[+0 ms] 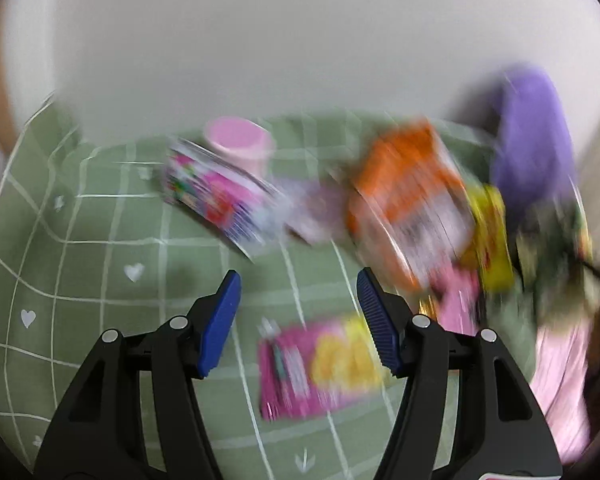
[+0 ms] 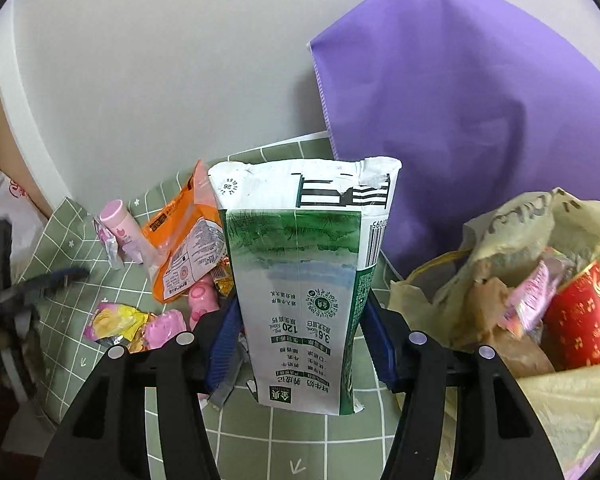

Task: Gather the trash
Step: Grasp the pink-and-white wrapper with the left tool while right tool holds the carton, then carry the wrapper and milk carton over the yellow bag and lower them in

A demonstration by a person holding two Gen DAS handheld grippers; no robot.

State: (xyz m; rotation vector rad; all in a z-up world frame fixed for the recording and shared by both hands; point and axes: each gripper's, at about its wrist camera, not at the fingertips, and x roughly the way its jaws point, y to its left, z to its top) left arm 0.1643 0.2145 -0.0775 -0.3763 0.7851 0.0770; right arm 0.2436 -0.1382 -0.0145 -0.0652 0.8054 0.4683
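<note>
While the milk carton (image 2: 300, 280) sits pinched upright between the blue pads of our right claw (image 2: 300, 344), we count it as the piece in transit: lifted above the green checked cloth on the desk (image 2: 260, 440), not yet dropped. Just to its right gapes the yellowish trash bag (image 2: 540, 400), already holding a red wrapper (image 2: 580, 320), a pink packet and some brownish scraps, so we judge collection partly done. A purple bag (image 2: 460, 120) stands behind, against the wall.

Plenty is left. Across the cloth we see an orange packet (image 2: 188, 240), a pink bottle (image 2: 118, 220), pink and yellow wrappers (image 2: 112, 320), and small pink pieces near the carton.

Our left claw (image 1: 300, 320) hangs with its jaws spread wide and nothing between them, above a pink-and-yellow wrapper (image 1: 320, 364). That view is badly blurred; we make out a pink cup (image 1: 240, 144) and a colourful carton (image 1: 220, 196), little more.
</note>
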